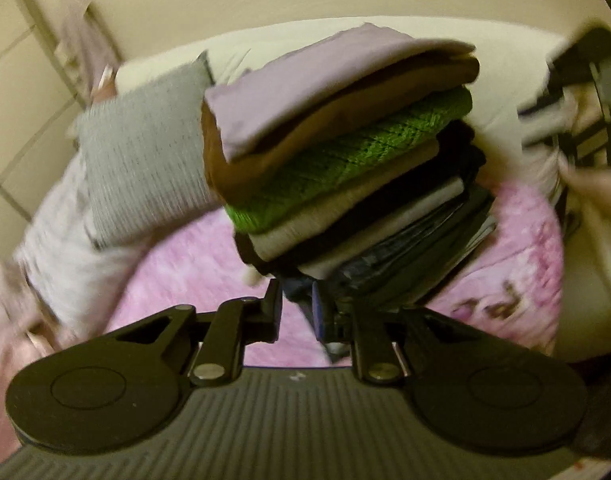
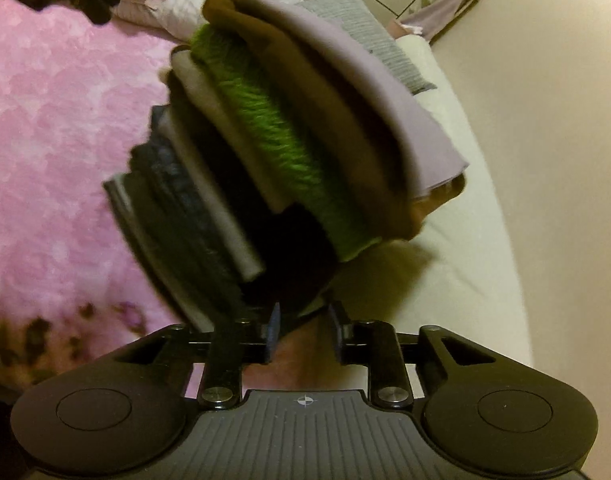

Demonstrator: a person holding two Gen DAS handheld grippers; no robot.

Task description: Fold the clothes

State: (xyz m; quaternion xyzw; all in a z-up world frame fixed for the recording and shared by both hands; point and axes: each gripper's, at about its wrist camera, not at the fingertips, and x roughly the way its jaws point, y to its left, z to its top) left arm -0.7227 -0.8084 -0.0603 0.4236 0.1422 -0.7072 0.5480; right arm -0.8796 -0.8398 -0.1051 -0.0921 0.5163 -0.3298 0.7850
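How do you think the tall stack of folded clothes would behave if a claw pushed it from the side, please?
The tall stack of folded clothes would probably lean or slide apart: its layers overhang unevenly. The thick green knitted sweater midway looks springy, so the upper pieces may shift. The soft pink fleece blanket beneath gives poor footing.

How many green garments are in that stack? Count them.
1: the green knit, third from the top, under the lilac piece and brown piece. Blurred dark lower layers may hide more.
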